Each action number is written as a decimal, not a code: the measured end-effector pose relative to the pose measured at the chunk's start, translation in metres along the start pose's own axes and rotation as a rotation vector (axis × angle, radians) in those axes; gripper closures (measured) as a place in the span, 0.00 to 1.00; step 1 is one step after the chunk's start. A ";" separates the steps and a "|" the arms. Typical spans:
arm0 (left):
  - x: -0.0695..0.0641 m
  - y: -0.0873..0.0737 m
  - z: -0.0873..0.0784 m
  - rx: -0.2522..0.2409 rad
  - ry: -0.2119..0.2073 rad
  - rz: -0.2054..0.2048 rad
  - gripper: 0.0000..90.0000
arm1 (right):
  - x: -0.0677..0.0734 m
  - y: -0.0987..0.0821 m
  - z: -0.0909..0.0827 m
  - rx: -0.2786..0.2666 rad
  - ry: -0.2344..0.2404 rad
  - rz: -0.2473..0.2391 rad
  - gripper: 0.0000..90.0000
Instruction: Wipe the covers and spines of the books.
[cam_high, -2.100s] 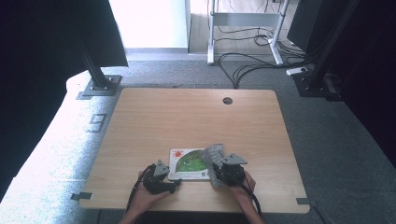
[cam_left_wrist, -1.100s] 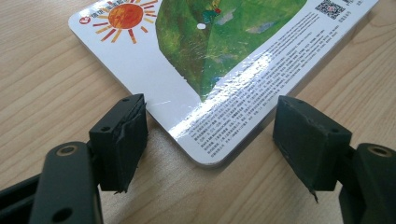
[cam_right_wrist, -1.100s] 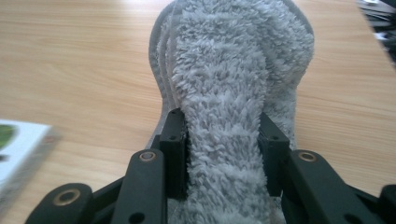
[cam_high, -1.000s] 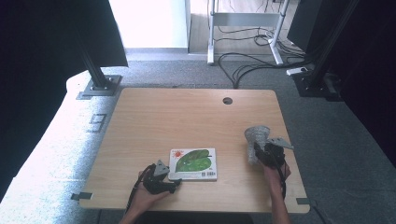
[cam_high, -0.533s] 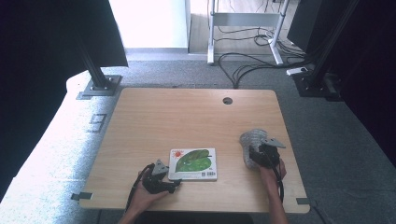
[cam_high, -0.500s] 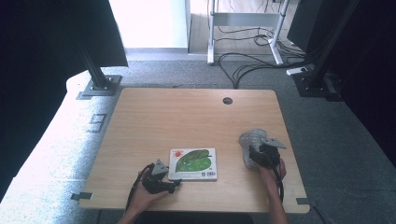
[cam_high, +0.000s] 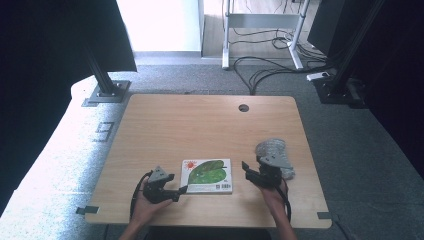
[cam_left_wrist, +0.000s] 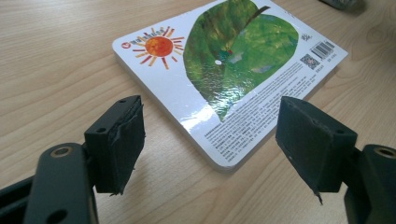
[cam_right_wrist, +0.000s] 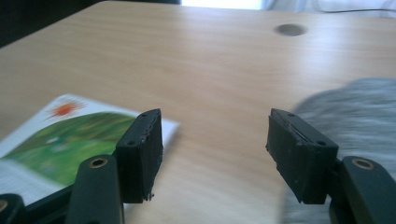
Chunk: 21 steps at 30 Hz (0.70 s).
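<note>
A board book (cam_high: 207, 175) with a green leaf and an orange sun on its cover lies flat near the table's front edge. My left gripper (cam_high: 181, 191) is open at the book's front left corner; in the left gripper view its jaws (cam_left_wrist: 210, 135) straddle the corner of the book (cam_left_wrist: 233, 65) without touching it. A grey, soft-looking thing (cam_high: 274, 152) lies at the right. My right gripper (cam_high: 248, 171) is between it and the book. Its jaws (cam_right_wrist: 215, 149) have just been opening and nothing is between them; the book (cam_right_wrist: 70, 135) is left of them and the grey thing (cam_right_wrist: 355, 112) right.
The wooden table (cam_high: 200, 130) has a round cable hole (cam_high: 243, 107) near its far edge, which the right gripper view also shows (cam_right_wrist: 289, 30). Grey carpet surrounds the table; stand bases and cables lie beyond it.
The right gripper has let go of the grey thing at the table's right side and moved left towards the book with its jaws apart. The left gripper has barely moved.
</note>
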<state>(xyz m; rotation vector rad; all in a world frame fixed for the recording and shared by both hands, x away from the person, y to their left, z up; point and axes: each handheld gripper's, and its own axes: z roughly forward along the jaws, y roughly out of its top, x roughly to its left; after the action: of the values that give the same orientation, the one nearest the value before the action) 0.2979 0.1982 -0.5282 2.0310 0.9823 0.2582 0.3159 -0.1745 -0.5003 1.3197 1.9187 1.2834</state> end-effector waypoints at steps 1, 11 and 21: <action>0.001 0.000 -0.001 -0.001 0.001 -0.002 0.27 | 0.005 -0.002 0.001 0.005 0.027 -0.004 0.40; 0.005 -0.001 -0.004 -0.007 0.008 -0.010 0.27 | 0.039 -0.024 -0.002 0.067 0.170 -0.006 0.43; 0.006 -0.001 -0.004 -0.001 0.007 -0.012 0.27 | 0.043 -0.044 0.011 0.140 0.175 -0.032 0.43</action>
<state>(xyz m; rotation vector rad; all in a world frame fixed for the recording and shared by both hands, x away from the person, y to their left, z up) 0.2997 0.2049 -0.5273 2.0238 0.9979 0.2602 0.2867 -0.1356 -0.5393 1.2740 2.1758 1.3067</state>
